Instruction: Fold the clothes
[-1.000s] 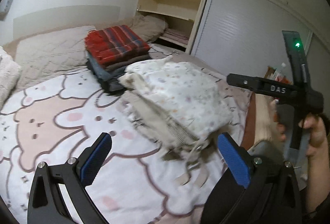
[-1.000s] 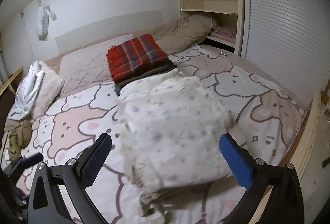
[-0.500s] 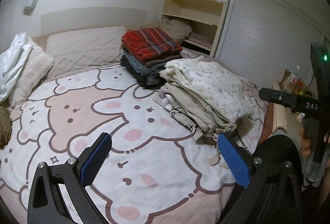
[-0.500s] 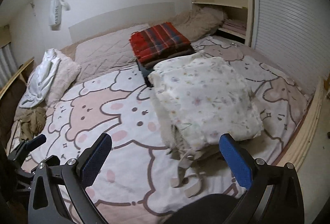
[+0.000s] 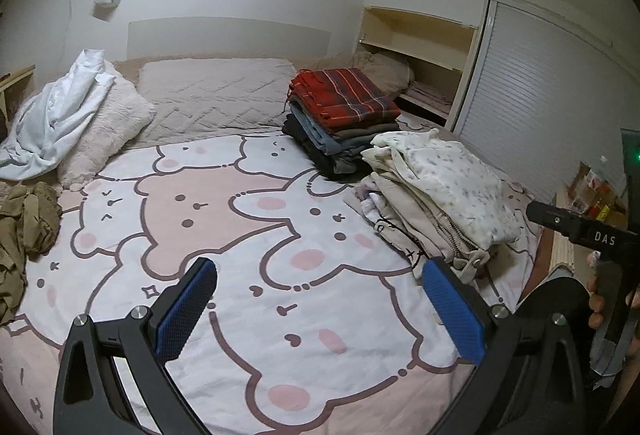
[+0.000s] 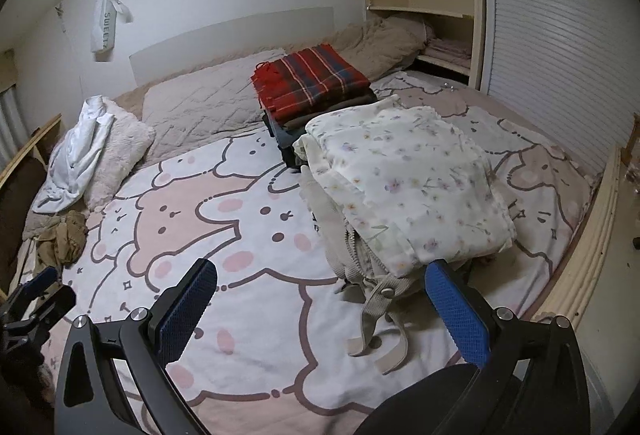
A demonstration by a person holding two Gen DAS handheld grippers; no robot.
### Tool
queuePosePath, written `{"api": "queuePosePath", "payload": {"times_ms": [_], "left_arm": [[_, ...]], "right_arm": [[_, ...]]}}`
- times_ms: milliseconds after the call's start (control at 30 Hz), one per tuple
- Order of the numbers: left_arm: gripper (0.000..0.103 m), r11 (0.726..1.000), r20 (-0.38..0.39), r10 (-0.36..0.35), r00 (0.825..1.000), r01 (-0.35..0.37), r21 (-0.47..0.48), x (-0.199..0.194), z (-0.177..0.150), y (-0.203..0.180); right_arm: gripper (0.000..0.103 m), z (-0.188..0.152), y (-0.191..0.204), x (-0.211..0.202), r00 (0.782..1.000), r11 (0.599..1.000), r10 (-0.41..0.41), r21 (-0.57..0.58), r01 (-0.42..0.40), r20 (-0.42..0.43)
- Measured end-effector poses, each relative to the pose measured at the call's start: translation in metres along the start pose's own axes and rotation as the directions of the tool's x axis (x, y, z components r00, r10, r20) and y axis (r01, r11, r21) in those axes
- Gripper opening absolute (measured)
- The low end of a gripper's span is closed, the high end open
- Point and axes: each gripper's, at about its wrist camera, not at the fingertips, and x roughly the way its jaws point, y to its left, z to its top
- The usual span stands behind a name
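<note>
A folded floral white garment (image 6: 404,187) (image 5: 452,179) tops a pile of pale folded clothes on the right of the bed. Behind it stands a second stack capped by a red plaid blanket (image 6: 312,79) (image 5: 344,99). A crumpled white garment (image 5: 56,115) (image 6: 80,151) lies on a pillow at the left, and an olive garment (image 5: 24,227) (image 6: 64,239) is bunched at the left edge. My left gripper (image 5: 320,307) is open over the bare bedspread. My right gripper (image 6: 320,309) is open just short of the pale pile, holding nothing.
The bear-print bedspread (image 5: 224,219) covers the bed. Quilted pillows (image 5: 208,95) lie along the headboard. A shelf niche (image 6: 420,7) and a shuttered door (image 6: 560,47) stand at the right. A wooden bed edge (image 6: 592,235) runs along the right side. A hand (image 5: 600,311) holds the right gripper's handle.
Both grippers have pulled back and swung left from the floral pile, which now rests on the bed. More of the bedspread and the left-side garments have come into view.
</note>
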Motion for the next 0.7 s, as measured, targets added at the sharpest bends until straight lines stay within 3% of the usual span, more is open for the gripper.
{"api": "queuePosePath", "payload": {"times_ms": [700], "left_arm": [[0.103, 0.999, 0.007, 0.029, 1.0, -0.029, -0.047, -0.019, -0.005, 0.016]], "right_arm": [[0.103, -0.009, 0.021, -0.016, 0.998, 0.997, -0.036, -0.065, 0.039, 0.046]]}}
